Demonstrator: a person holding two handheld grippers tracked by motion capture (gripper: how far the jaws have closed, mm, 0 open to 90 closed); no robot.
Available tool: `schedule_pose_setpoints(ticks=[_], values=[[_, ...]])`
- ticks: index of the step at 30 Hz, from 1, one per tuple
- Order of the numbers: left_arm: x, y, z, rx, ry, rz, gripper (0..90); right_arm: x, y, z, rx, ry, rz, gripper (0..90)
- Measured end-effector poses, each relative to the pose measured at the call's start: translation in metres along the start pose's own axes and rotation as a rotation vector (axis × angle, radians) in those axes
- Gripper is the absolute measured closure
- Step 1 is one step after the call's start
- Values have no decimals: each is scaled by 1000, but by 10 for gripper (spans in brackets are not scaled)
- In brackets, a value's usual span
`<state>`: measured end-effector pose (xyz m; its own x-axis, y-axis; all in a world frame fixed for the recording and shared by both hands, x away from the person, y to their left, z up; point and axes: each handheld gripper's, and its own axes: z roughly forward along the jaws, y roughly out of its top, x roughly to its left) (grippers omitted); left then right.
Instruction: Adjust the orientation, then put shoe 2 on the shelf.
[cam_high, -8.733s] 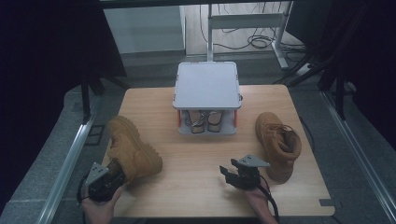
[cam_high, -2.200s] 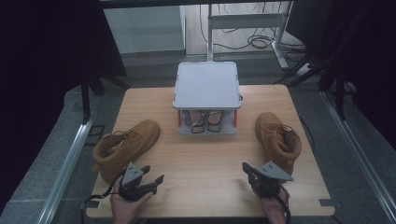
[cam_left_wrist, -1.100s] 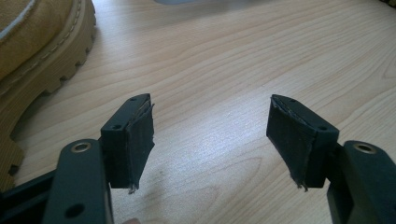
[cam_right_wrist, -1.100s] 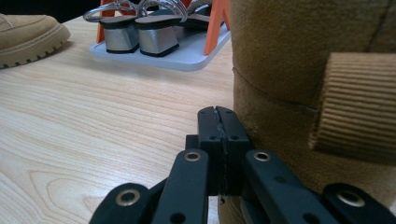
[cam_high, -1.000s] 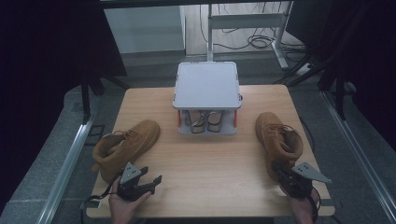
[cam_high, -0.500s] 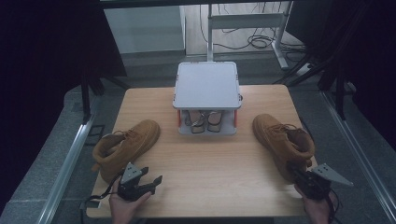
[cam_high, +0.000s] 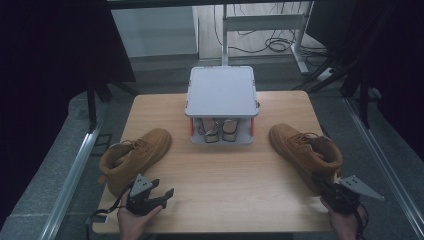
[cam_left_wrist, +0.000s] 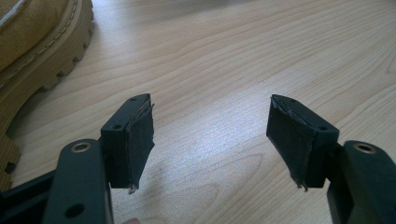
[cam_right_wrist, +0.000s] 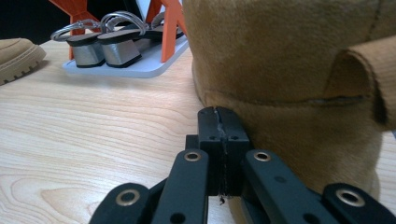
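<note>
While the closed, empty right gripper (cam_right_wrist: 219, 154) presses the right boot's (cam_high: 306, 152) heel, that boot has swung leftward.

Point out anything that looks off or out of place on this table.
The two tan boots are split apart: the left boot lies tipped on its side near the table's left edge, while the right boot stands upright at the right. The right gripper, jaws shut, presses against its heel.
</note>
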<state>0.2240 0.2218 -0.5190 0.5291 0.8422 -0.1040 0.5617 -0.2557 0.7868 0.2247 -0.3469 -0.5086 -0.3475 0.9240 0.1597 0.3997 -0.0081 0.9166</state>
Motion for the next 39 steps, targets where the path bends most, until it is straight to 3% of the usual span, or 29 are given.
schedule_pose_setpoints(ticks=[18, 25, 28, 31, 37, 39], values=[[3, 4, -8, -33, -1, -23, 320, 46, 10, 13, -5, 123, -83, 892], [4, 7, -14, -48, 13, -43, 325, 56, 8, 19, 9, 165, -74, 878], [1, 13, -19, -60, 30, -11, 330, 61, 8, 21, 14, 175, -90, 873], [0, 23, -27, -84, 29, -10, 331, 64, 9, 20, 12, 180, -97, 868], [5, 51, -61, -186, 50, -17, 344, 67, 10, 19, 1, 223, -90, 845], [7, 60, -71, -194, 63, -3, 347, 67, 10, 20, 5, 229, -91, 836]])
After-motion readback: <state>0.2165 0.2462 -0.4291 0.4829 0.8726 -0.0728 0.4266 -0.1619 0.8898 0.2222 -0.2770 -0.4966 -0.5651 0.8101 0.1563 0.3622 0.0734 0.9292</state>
